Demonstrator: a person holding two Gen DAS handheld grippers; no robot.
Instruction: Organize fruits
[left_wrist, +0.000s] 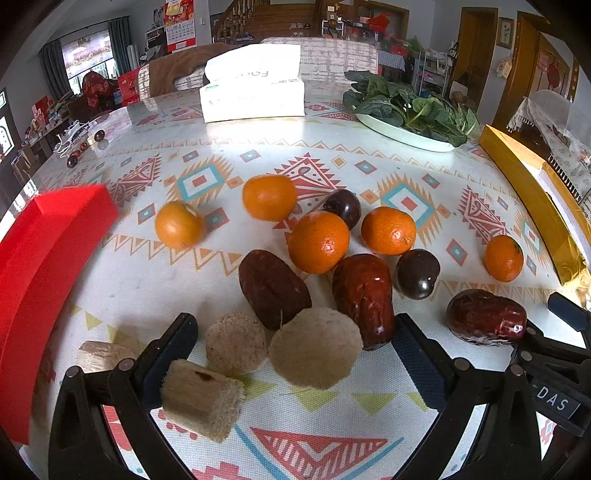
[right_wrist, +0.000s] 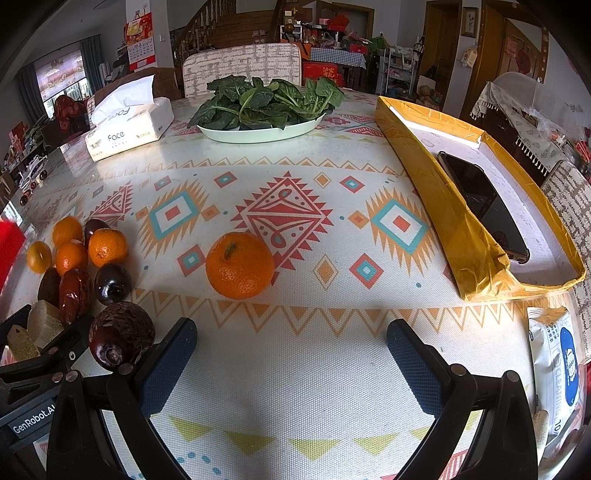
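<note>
Sorting barely begun: oranges (left_wrist: 318, 242), dark plums (left_wrist: 416, 273), red dates (left_wrist: 364, 299) and pale cane pieces (left_wrist: 314, 348) lie mixed on the worktop (right_wrist: 295, 350). The red box (left_wrist: 40, 266) and yellow tray (right_wrist: 436, 192) hold no fruit. Left gripper (left_wrist: 295, 354) and right gripper (right_wrist: 291, 354) have jaws open, empty.

The tabletop (right_wrist: 295, 350) carries an off-white cloth with red, teal and orange geometric motifs, bearing bright orange tangerines (left_wrist: 318, 242), dark purple plums (left_wrist: 416, 273), glossy maroon dates (left_wrist: 364, 299), a red box (left_wrist: 48, 258) at left and a gold box (right_wrist: 436, 192) at right.
</note>
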